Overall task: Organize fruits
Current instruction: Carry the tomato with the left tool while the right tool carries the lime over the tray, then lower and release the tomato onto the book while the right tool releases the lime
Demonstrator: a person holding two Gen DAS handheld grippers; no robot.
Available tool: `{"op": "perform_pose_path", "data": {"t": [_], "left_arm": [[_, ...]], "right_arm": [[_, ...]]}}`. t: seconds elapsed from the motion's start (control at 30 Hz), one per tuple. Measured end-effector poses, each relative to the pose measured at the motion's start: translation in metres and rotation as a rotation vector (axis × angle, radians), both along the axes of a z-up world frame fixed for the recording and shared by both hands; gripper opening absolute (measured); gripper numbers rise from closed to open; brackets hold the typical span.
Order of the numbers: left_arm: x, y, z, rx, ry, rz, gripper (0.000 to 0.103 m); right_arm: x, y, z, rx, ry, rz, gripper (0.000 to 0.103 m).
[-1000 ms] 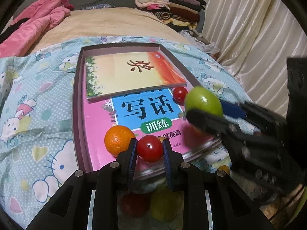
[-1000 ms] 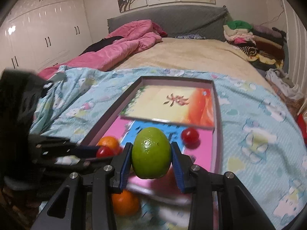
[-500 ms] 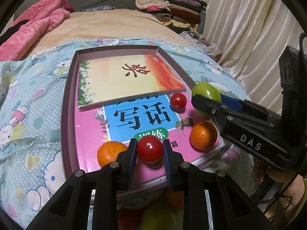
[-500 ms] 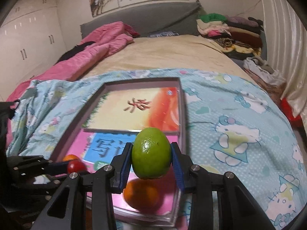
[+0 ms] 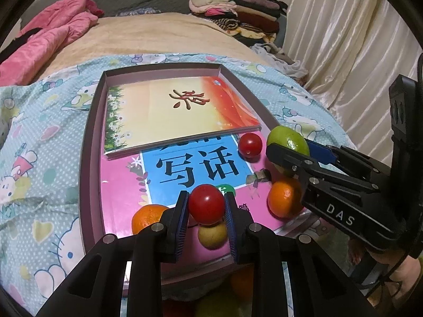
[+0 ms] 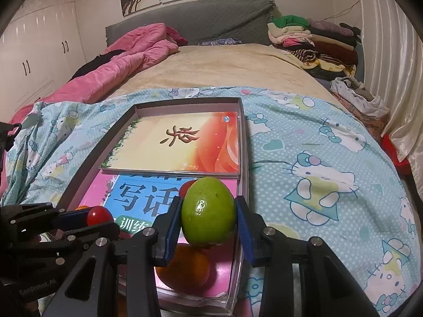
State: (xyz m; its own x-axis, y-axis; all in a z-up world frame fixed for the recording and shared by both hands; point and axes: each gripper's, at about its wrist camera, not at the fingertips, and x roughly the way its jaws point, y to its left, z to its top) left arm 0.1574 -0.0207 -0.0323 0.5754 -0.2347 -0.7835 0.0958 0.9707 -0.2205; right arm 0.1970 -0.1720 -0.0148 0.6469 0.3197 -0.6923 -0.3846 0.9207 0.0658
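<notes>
A shallow mauve cardboard tray [image 5: 90, 142] lies on the bed's pale blue cartoon-cat sheet [image 5: 39, 137]; every place below is given relative to this tray. Inside it lie two books: a yellow-and-orange softcover book [image 5: 174, 111] fills the far half and overlaps a pink-and-blue workbook with large black characters [image 5: 119, 185] in the near half.

The left gripper [image 5: 206, 212] has its fingers clenched on one small round red tomato [image 5: 206, 204], held just above the tray's near edge. The right gripper [image 6: 208, 222] grasps one glossy green lime [image 6: 208, 212] between its blue-padded fingers, held over the tray's near right corner.

Loose fruit in the tray counts four pieces: a second red tomato [image 5: 250, 144] on the workbook near the right wall; one orange tangerine [image 5: 283, 198] at the near right, under the right gripper; another orange tangerine [image 5: 146, 218] at the near left, beside the left gripper's fingers; and one small yellowish round fruit [image 5: 211, 235] directly below the held tomato. Nearer than the tray's edge, more fruit shows blurred between the left fingers; its count cannot be told.
</notes>
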Motion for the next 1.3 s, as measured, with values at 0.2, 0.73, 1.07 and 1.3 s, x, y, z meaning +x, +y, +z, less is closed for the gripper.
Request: {"op": "perform_pose_path", "data": {"t": [0.2, 0.73, 1.07, 1.3], "left_arm": [[0.0022, -0.0042, -0.0012, 0.022, -0.006, -0.009, 0.027], [0.0063, -0.0033, -0.0013, 0.025, -0.017, -0.003, 0.027], [0.0087, -0.0031, -0.0019, 0.03, -0.015, 0.001, 0.027], [0.0097, -0.0083, -0.0036, 0.04, -0.006, -0.017, 0.027]], "right_arm": [[-0.0005, 0.0021, -0.0016, -0.018, 0.003, 0.006, 0.04], [-0.0016, 0.0046, -0.0037, -0.04, 0.003, 0.01, 0.04], [-0.0016, 0.0048, -0.0048, -0.039, 0.009, 0.009, 0.04], [-0.0028, 0.0044, -0.0041, -0.028, 0.004, 0.005, 0.04]]}}
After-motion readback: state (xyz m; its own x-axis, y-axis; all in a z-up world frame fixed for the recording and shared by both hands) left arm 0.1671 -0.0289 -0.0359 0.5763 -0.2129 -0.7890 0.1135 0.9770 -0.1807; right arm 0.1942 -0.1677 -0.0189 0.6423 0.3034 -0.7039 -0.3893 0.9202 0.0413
